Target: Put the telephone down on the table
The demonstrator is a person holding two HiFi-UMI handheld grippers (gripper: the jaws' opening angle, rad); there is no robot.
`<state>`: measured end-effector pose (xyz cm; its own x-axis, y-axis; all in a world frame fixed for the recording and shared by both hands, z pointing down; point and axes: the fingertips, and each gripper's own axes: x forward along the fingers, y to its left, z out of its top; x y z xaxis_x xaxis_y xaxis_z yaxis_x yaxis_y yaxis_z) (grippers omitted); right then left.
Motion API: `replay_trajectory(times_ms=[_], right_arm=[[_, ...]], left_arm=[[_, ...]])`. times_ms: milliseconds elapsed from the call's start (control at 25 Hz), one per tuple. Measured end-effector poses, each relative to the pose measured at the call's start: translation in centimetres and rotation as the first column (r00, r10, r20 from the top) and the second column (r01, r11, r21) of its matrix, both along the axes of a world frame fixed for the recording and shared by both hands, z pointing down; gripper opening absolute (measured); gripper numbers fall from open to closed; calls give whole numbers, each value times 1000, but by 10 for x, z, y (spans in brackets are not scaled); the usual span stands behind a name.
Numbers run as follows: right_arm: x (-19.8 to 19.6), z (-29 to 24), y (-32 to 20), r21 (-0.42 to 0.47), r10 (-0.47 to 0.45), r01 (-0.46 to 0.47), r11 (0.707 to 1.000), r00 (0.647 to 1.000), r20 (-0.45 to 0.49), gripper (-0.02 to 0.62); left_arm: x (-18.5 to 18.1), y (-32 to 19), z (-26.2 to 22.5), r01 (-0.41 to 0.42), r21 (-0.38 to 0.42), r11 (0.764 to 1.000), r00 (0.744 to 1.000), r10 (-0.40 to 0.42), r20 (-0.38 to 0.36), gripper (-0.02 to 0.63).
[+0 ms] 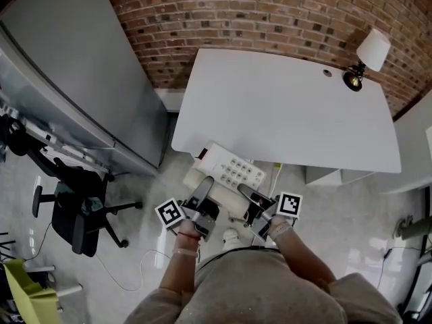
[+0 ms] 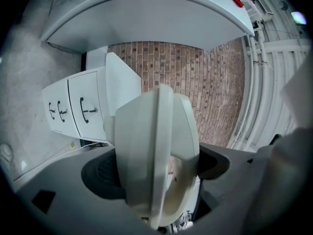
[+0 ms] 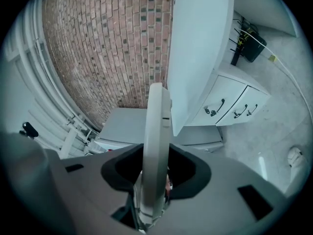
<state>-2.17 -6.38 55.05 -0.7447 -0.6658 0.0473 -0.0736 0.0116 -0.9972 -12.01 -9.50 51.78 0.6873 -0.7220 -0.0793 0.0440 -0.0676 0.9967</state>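
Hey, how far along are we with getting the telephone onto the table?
Done: the telephone is picked up, clamped by the left gripper and the right gripper. In hand: it hangs above the floor at the near edge of the table. Left: set it on the tabletop and release.

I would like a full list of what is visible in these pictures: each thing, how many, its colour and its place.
telephone: one, white with a keypad, held in the air just off the table's near edge
table: one, white, against the brick wall
brick wall: one, red-brown, behind the table
lamp: one, white shade, dark base, table's far right corner
drawer unit: one, white, under the table
tall unit: one, grey, left of the table
office chair: one, black, floor at left
left gripper: one, dark, shut on the telephone
right gripper: one, dark, shut on the telephone
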Motion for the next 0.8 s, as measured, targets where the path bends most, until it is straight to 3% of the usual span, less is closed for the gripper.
replay_trajectory(times_ms=[400,800], right_arm=[[-2,6,-8,4,40,-40,999,999,-28,149],[-16,17,-47,-28,-7,6,1000,999,-33,149]], left_arm=[[-2,-13,7,-46,-1,999,999,46,-26,415],[-19,-47,21,30,-56,998,999,-32,-37,414]])
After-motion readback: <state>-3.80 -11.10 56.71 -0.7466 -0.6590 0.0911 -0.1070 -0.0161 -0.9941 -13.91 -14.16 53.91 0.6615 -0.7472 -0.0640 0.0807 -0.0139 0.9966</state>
